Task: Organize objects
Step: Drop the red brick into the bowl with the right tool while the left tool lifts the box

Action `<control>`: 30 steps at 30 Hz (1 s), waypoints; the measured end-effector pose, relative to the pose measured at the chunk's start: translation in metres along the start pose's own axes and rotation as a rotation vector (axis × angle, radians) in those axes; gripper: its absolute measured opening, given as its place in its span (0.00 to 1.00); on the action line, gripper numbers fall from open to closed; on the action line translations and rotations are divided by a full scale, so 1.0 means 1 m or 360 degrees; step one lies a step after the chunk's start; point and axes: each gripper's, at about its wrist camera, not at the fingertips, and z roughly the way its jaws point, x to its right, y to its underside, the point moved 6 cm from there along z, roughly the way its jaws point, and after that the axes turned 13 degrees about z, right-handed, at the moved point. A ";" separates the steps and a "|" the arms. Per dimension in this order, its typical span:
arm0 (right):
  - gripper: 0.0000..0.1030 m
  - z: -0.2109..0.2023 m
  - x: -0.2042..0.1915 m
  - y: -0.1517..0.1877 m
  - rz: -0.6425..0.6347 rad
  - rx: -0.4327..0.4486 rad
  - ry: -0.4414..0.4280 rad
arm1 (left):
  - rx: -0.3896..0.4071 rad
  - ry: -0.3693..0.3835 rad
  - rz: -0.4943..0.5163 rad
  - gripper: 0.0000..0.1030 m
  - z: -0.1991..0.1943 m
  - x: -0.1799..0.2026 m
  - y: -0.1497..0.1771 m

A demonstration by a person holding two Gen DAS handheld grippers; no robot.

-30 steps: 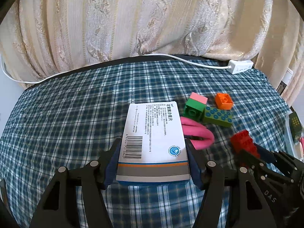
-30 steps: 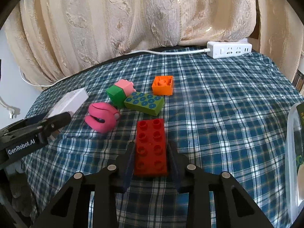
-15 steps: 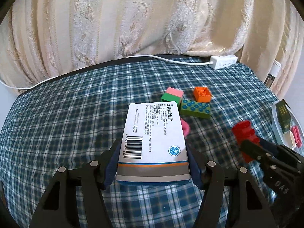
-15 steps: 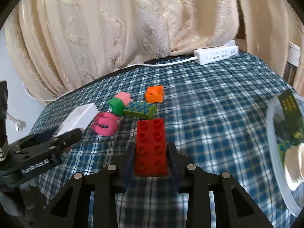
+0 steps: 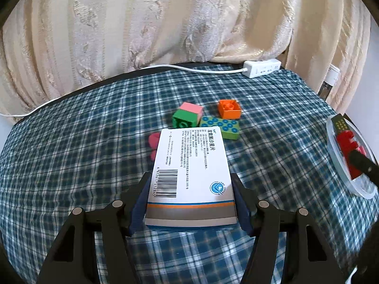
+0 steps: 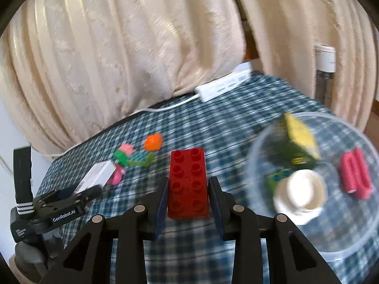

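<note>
My left gripper (image 5: pixel 191 203) is shut on a white medicine box (image 5: pixel 190 168) with a barcode, held above the checked cloth. My right gripper (image 6: pixel 188 198) is shut on a red eight-stud brick (image 6: pixel 188 182), just left of a clear plastic bowl (image 6: pixel 355 241). From the left wrist view that red brick (image 5: pixel 348 144) hangs over the bowl (image 5: pixel 341 163) at the right edge. On the cloth lie a green and pink block (image 5: pixel 187 114), an orange block (image 5: pixel 229 108), a green brick with blue studs (image 5: pixel 225 127) and a pink piece (image 5: pixel 154 142), half hidden by the box.
The bowl holds a yellow-green box (image 6: pixel 298 142), a red-pink roll (image 6: pixel 355 177), a white cup (image 6: pixel 300 194) and a small green block (image 6: pixel 277 179). A white power strip (image 5: pixel 261 68) with its cable lies at the table's far edge before cream curtains (image 5: pixel 165 23).
My right gripper has carried the red brick rightward and up, and the bowl is now beside it. My left gripper with the box has shifted sideways; the blocks now sit further left in its view.
</note>
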 end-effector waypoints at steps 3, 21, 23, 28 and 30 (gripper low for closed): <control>0.34 -0.012 0.023 -0.011 0.0056 0.0055 0.0051 | 0.0008 0.0011 0.0024 0.63 -0.003 0.009 -0.004; 0.35 -0.026 0.147 -0.058 0.0302 0.0129 0.0283 | 0.0049 0.0098 0.0186 0.63 -0.015 0.076 -0.025; 0.35 -0.020 0.153 -0.063 0.0305 0.0113 0.0295 | 0.0051 0.0106 0.0203 0.63 -0.016 0.083 -0.027; 0.35 -0.008 0.160 -0.073 0.0293 0.0072 0.0298 | 0.0060 0.0112 0.0245 0.63 -0.020 0.098 -0.031; 0.35 -0.006 0.161 -0.075 0.0290 0.0072 0.0297 | 0.0062 0.0116 0.0259 0.63 -0.021 0.103 -0.033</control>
